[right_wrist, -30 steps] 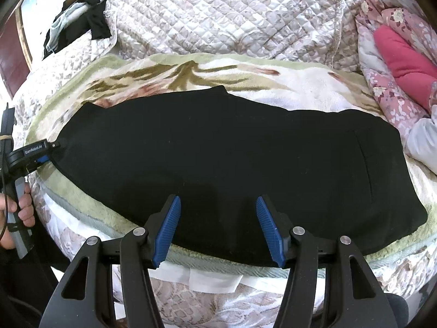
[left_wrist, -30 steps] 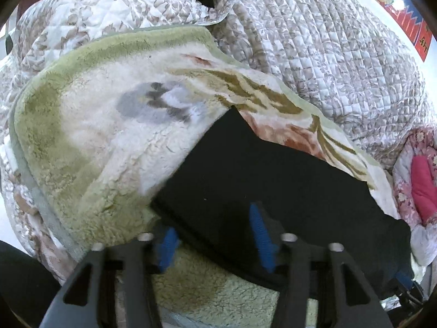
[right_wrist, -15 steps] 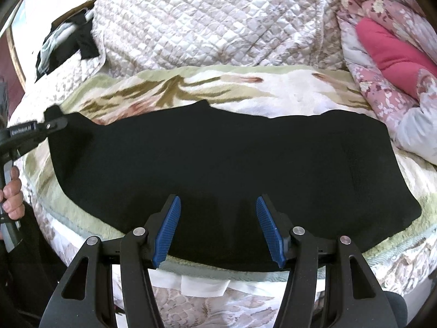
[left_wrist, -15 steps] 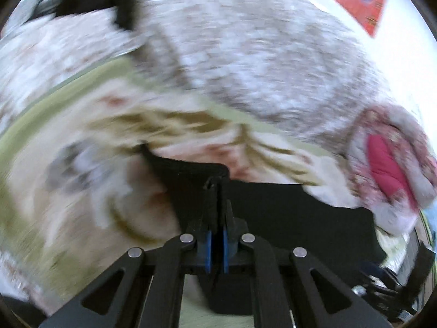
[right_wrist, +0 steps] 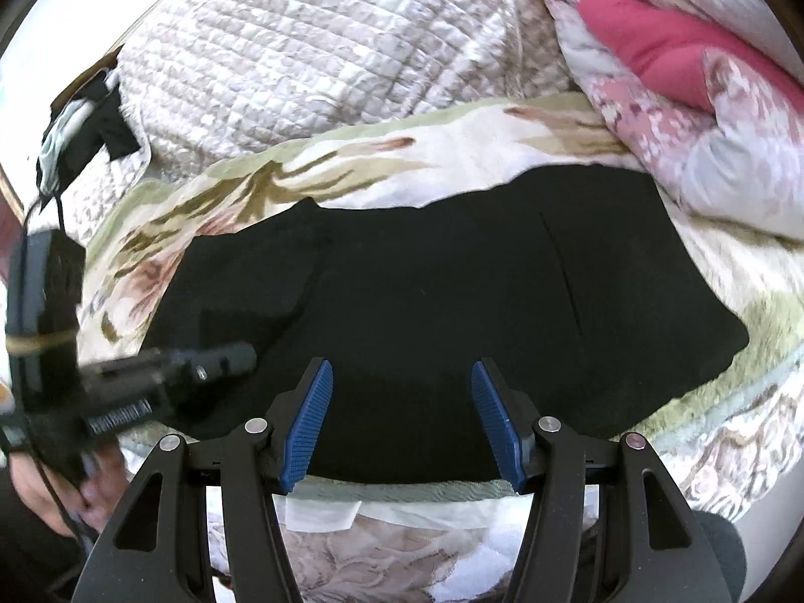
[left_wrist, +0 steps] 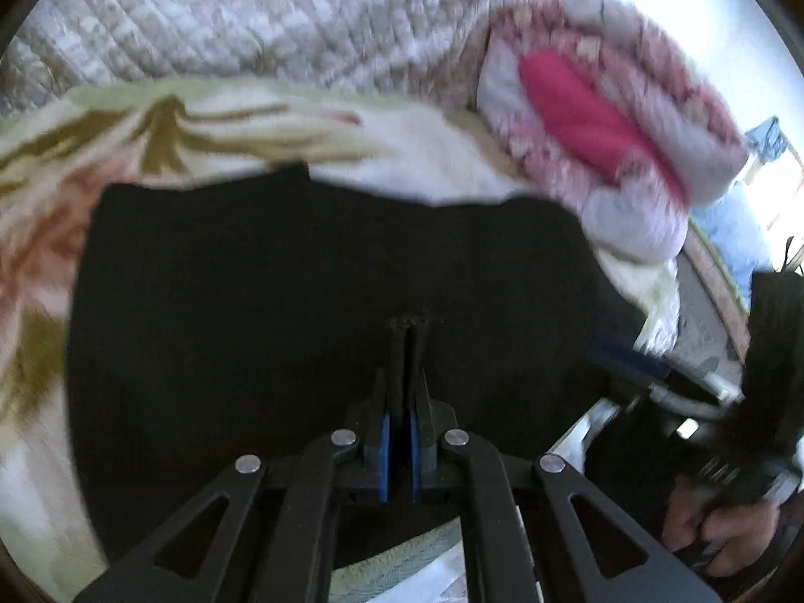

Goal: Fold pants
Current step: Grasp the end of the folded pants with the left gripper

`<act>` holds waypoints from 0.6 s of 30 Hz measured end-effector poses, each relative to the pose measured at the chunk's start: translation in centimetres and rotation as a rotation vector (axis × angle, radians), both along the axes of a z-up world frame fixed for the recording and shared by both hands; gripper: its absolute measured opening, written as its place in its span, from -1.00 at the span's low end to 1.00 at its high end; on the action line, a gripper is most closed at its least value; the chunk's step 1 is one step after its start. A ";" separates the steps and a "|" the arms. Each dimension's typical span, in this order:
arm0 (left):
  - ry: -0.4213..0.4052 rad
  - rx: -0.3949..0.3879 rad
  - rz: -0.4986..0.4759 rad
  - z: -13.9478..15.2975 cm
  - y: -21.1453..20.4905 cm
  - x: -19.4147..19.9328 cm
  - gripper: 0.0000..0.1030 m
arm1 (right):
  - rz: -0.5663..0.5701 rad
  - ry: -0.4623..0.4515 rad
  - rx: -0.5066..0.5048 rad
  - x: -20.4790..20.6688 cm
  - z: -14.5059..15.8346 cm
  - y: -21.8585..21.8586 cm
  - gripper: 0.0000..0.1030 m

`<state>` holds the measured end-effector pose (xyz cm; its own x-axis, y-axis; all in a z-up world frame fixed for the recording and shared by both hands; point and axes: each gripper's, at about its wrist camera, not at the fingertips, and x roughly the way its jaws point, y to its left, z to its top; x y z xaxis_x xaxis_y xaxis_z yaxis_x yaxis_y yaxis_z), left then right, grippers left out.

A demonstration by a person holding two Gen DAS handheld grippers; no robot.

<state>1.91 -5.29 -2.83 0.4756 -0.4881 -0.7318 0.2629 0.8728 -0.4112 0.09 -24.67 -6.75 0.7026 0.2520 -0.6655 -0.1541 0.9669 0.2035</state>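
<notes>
white lettering on left gripper (right_wrist: 236,357), blurred, unreadable

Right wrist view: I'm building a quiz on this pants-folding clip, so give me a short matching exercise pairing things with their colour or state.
Things:
1. pants
2. right gripper
3. left gripper
4. quilt

States:
a. jaws shut
b. black, on the fleece blanket
c. pale, stitched in squares
d. jaws apart, holding nothing

Pairs: 1-b, 2-d, 3-a, 4-c

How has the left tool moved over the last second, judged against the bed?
Yes. The left tool, shut on the pants, has carried their end rightward over the floral blanket, toward the open right tool.
</notes>
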 end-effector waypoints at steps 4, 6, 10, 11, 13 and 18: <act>-0.001 -0.068 -0.017 0.9 0.6 -0.5 -0.80 | -0.001 0.008 0.036 0.3 0.0 -0.2 0.13; -0.018 -0.103 -0.029 2.0 1.5 -1.1 -0.73 | 0.018 0.010 0.064 0.6 0.1 0.1 0.13; -0.062 -0.144 0.000 3.5 3.4 -2.2 -0.43 | 0.084 0.027 0.137 1.6 0.2 1.2 0.13; -0.077 -0.138 0.023 3.9 4.1 -2.4 -0.39 | 0.104 0.034 0.162 2.0 0.1 1.5 0.13; -0.096 -0.114 0.075 4.1 5.6 -2.3 -0.37 | 0.142 0.056 0.199 3.3 -0.2 2.4 0.13; -0.069 -0.027 0.227 2.6 9.7 -1.3 -0.37 | 0.218 0.118 0.237 6.6 -1.7 4.6 0.03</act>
